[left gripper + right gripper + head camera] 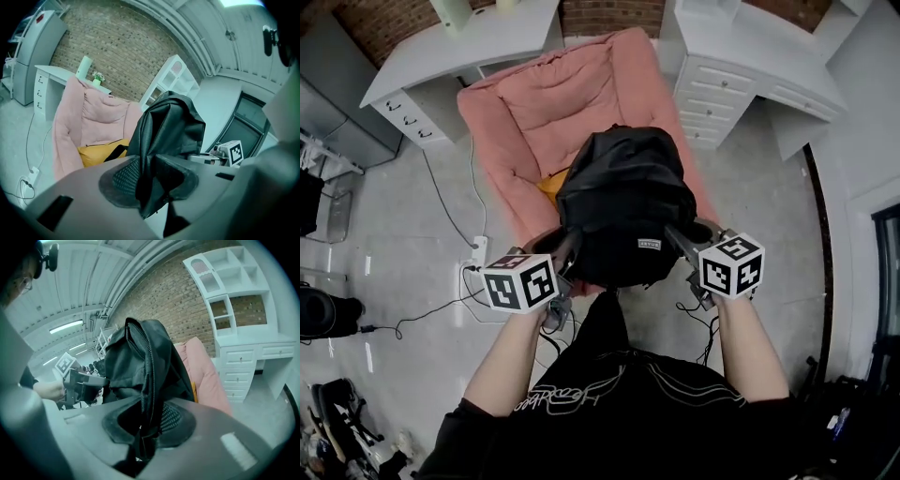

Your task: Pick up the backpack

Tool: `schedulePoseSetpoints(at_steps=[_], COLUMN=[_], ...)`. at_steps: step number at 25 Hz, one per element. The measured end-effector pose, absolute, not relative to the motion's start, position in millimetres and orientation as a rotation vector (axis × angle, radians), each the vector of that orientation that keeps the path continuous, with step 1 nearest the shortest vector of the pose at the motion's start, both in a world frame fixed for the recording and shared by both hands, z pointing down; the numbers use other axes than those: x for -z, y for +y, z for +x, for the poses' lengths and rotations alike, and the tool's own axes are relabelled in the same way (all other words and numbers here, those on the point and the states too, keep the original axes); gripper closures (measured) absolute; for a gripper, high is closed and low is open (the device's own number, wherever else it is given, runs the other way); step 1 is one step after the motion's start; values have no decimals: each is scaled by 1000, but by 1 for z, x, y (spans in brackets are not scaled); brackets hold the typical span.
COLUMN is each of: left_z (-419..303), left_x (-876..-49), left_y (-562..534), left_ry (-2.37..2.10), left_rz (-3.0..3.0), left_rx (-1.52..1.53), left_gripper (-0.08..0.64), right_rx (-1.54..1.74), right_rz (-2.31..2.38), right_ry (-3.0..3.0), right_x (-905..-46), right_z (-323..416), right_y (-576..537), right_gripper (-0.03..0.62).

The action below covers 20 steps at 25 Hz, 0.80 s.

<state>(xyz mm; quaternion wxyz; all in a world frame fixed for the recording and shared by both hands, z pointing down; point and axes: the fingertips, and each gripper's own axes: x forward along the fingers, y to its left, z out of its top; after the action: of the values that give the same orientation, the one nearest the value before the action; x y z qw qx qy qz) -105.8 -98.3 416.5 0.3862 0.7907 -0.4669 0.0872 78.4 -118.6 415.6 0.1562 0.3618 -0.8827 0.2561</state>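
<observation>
A black backpack [625,214] hangs in the air between my two grippers, above the front of a pink lounge chair [567,103]. My left gripper [565,251] is shut on a fold of the backpack [164,136] at its left side; the fabric is pinched between the pads. On the other side, my right gripper [680,242] is shut on the backpack [140,366] along its zipped edge. Each gripper shows in the other's view, beyond the bag. A yellow cushion [101,151] lies on the chair seat under the bag.
White desks with drawers [727,80] stand either side of the chair against a brick wall [108,61]. A power strip and cables [473,262] lie on the grey floor at the left. Bags and gear [328,309] sit by the left edge.
</observation>
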Motion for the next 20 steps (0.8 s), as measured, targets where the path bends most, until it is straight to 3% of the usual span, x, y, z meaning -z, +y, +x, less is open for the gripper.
schedulePoseSetpoints(at_steps=[20], left_z=[-67], left_x=[-277], left_y=[4], left_ry=[-1156], left_rz=[2233], left_rx=[-130], left_gripper=[492], right_rx=[-668], right_rz=[1114], right_ry=[-2656], right_x=[-282], right_z=[115], right_y=[-4], right_gripper=[537])
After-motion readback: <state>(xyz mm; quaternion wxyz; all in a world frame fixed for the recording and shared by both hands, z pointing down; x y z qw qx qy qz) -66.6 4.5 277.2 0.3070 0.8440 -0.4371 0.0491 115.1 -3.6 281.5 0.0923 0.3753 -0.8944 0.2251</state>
